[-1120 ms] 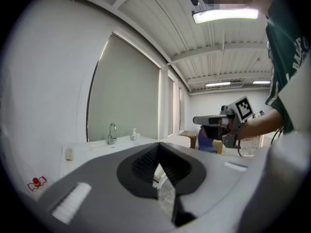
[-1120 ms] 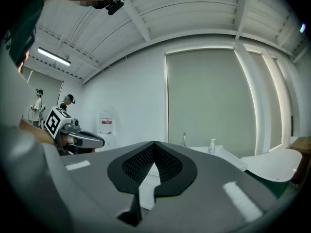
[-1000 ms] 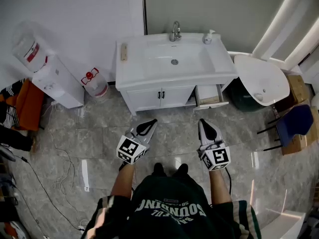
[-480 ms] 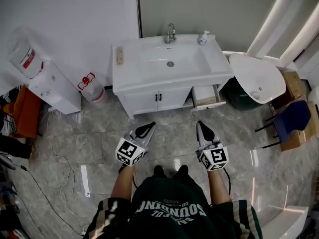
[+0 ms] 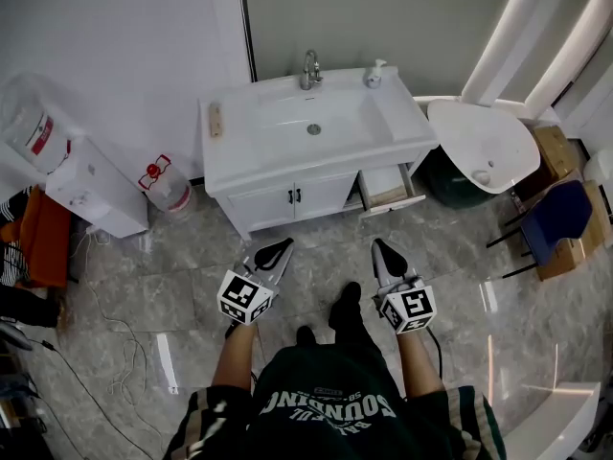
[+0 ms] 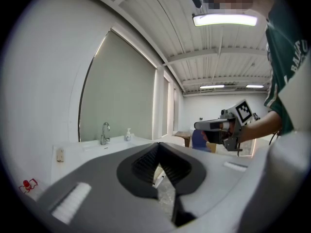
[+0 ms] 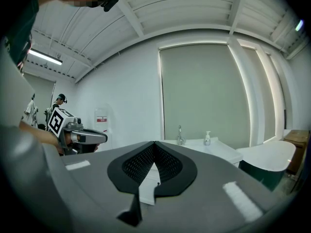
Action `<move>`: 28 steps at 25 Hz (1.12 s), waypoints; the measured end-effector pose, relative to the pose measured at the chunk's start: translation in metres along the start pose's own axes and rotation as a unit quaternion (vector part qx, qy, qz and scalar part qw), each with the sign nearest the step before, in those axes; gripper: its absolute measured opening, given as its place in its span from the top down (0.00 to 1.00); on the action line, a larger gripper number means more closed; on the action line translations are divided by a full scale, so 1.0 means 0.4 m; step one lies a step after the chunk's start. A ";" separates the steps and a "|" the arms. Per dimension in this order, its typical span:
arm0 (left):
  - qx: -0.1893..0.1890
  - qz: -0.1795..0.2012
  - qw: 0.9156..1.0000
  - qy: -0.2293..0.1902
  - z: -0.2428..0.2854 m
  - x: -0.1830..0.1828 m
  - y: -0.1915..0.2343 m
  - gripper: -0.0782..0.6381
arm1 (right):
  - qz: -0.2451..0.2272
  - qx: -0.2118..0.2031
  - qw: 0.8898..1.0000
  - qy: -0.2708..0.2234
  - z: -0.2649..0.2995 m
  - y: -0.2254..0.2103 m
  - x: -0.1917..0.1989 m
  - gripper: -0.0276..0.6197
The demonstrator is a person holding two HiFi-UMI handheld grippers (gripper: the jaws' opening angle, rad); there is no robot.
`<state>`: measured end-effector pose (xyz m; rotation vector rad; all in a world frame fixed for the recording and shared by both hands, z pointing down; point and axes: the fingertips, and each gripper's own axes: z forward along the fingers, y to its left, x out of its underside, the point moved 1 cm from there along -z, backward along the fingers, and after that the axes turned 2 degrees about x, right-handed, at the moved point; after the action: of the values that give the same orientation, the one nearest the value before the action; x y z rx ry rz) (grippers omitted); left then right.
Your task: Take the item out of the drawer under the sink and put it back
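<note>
- Head view: sink (image 5: 235, 166) at 12 o'clock. The drawer (image 5: 387, 189) under it stands open, at 12 o'clock from the right gripper (image 5: 382, 248); contents unreadable. Left gripper (image 5: 277, 248) at 9 o'clock from the right, well apart.
- Left gripper view: jaws together, nothing between; faucet (image 6: 104, 133) at 10 o'clock.
- Right gripper view: jaws together, empty.

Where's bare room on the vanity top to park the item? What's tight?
Bare: countertop left of the basin, up to the small wooden item at its left edge, and the front-right corner above the open drawer. Crowded: back edge with faucet and soap bottle; floor right of the drawer, with dark bin and white table.
</note>
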<state>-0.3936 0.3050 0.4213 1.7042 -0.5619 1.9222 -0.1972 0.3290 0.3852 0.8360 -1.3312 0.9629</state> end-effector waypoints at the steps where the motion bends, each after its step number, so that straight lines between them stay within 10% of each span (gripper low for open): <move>1: 0.002 0.000 1.000 0.002 0.007 0.002 0.001 0.82 | 0.002 0.002 1.000 0.000 0.004 -0.008 0.003 0.95; 28: 0.047 -0.006 0.998 0.033 0.818 -0.097 0.210 0.82 | 0.023 0.022 0.999 0.004 0.412 -0.692 -0.028 0.95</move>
<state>-0.1864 0.0358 0.4269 1.6905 -0.4419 2.0160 -0.0076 0.0685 0.3985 0.8378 -1.3313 1.0341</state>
